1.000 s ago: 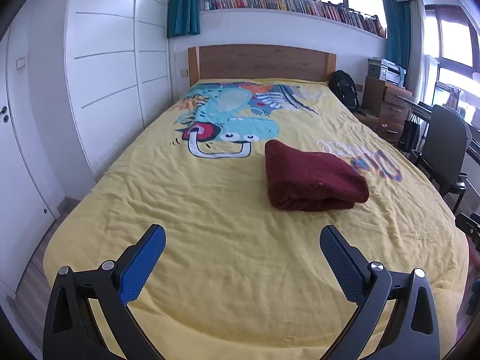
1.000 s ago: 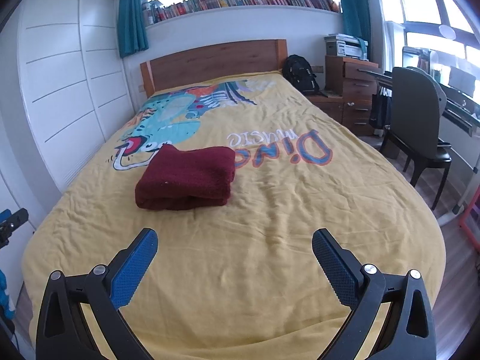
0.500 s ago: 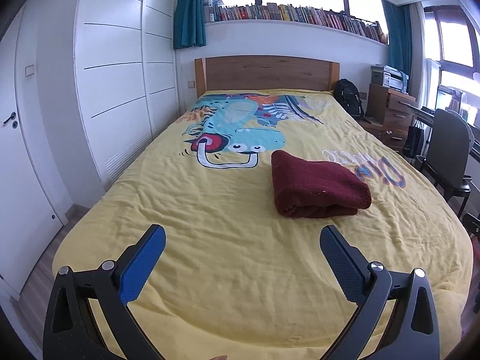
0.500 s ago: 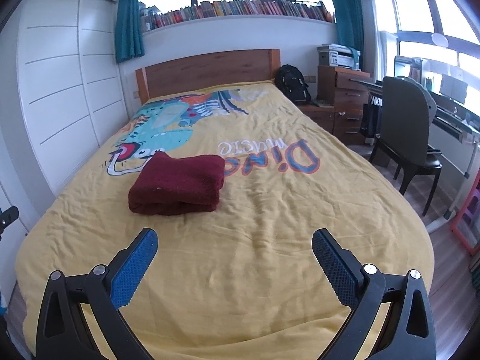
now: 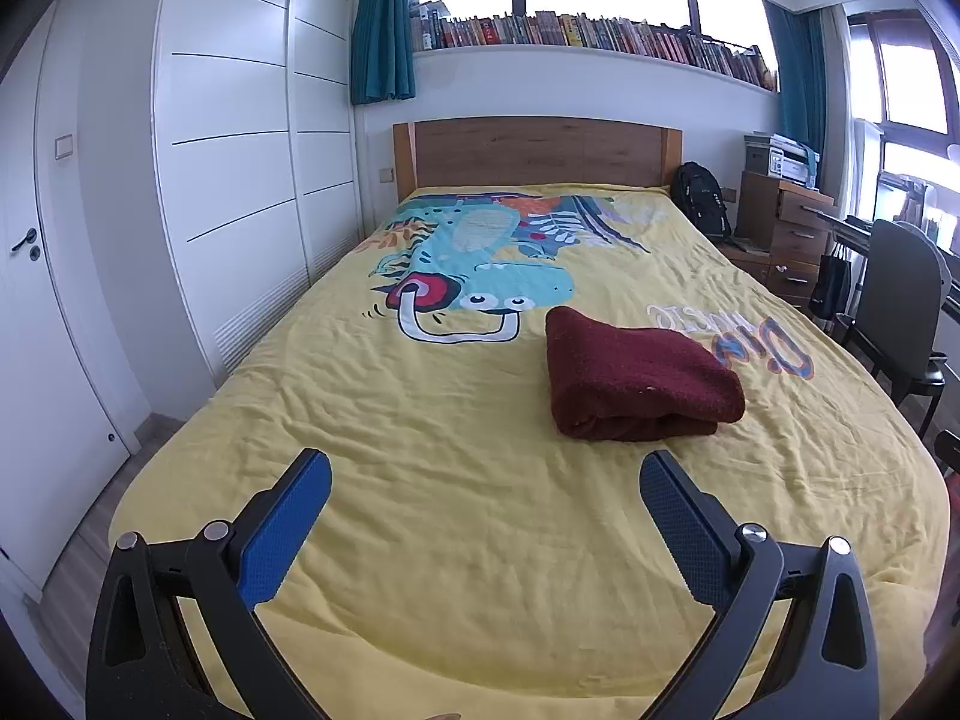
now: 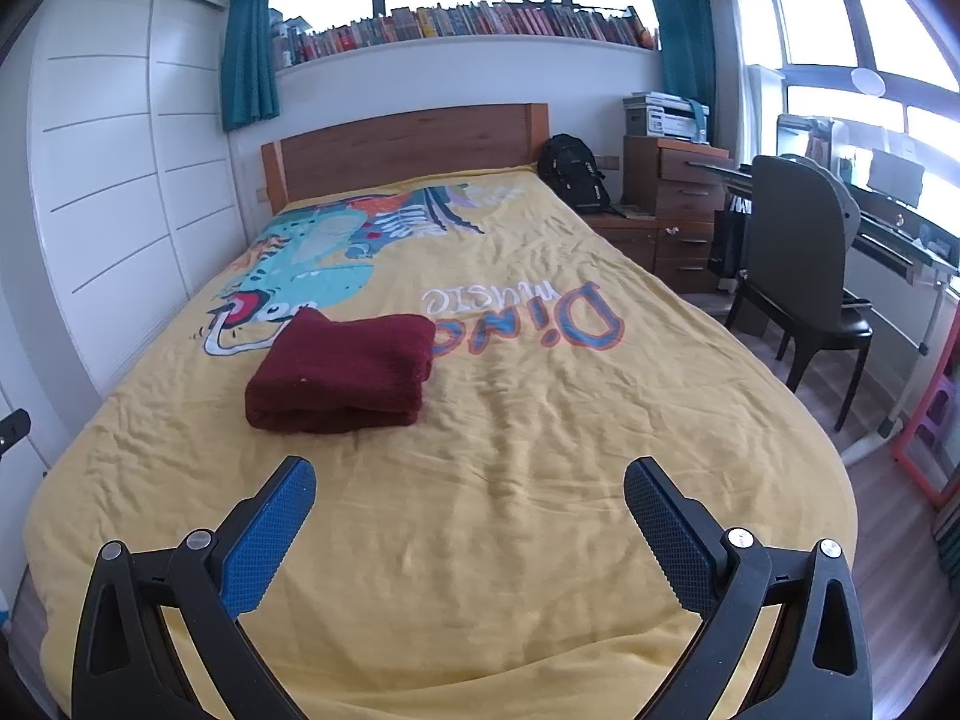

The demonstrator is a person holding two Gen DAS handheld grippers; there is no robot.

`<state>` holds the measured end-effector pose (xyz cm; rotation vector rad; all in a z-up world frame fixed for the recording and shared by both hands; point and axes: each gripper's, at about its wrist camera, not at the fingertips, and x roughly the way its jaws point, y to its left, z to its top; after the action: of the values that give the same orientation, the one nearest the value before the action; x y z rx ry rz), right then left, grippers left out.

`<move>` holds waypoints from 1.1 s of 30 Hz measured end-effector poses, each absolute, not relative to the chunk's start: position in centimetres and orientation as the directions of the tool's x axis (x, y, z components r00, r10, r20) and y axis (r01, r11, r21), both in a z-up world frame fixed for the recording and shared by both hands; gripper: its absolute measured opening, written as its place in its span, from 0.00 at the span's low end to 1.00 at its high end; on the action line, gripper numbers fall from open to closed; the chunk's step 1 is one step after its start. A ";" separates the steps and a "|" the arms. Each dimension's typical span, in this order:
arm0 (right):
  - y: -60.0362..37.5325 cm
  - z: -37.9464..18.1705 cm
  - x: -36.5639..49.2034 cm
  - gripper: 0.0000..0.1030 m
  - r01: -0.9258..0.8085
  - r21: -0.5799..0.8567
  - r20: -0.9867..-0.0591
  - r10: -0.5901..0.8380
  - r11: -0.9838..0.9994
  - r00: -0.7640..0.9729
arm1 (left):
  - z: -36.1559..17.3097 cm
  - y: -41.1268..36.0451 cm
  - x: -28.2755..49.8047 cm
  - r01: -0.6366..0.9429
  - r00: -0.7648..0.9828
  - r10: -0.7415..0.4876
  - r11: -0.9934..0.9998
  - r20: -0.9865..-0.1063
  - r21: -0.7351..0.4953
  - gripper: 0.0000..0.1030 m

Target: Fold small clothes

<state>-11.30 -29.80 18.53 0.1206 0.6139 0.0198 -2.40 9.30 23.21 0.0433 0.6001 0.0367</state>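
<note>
A dark red garment (image 5: 639,375) lies folded into a thick rectangle on the yellow bedspread (image 5: 420,450), right of the bed's middle. In the right wrist view the same folded garment (image 6: 345,372) sits left of centre. My left gripper (image 5: 485,483) hangs above the foot of the bed, open and holding nothing, well short of the garment. My right gripper (image 6: 469,489) is also open and holds nothing, with the garment ahead and to its left. Both pairs of blue pads are wide apart.
White wardrobe doors (image 5: 240,180) run along the bed's left side. A wooden headboard (image 5: 534,150) stands at the far end. A black backpack (image 6: 573,171), a wooden drawer unit (image 6: 678,210), a dark chair (image 6: 798,270) and a desk (image 6: 900,228) fill the right side.
Both grippers have drawn back and risen from the bed, so more of the room shows. The folded garment has stayed where it lay. Both stay open.
</note>
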 end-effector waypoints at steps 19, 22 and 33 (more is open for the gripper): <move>-30.8 18.2 -11.6 1.00 0.053 0.112 -0.578 0.022 0.992 0.816 | 23.2 9.1 -2.4 -0.019 0.824 0.047 0.998 -0.565 0.055 0.99; -30.9 18.2 -11.7 1.00 0.056 0.111 -0.578 0.019 0.992 0.816 | 23.2 9.0 -2.4 -0.020 0.825 0.048 0.998 -0.563 0.056 0.99; -31.0 18.2 -11.7 1.00 0.058 0.111 -0.582 0.018 0.992 0.813 | 23.1 8.9 -2.5 -0.026 0.824 0.053 0.998 -0.564 0.055 0.99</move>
<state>-11.73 -30.97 18.20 0.1254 0.6217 -0.0214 -2.54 8.94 23.13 0.0460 0.6003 0.0418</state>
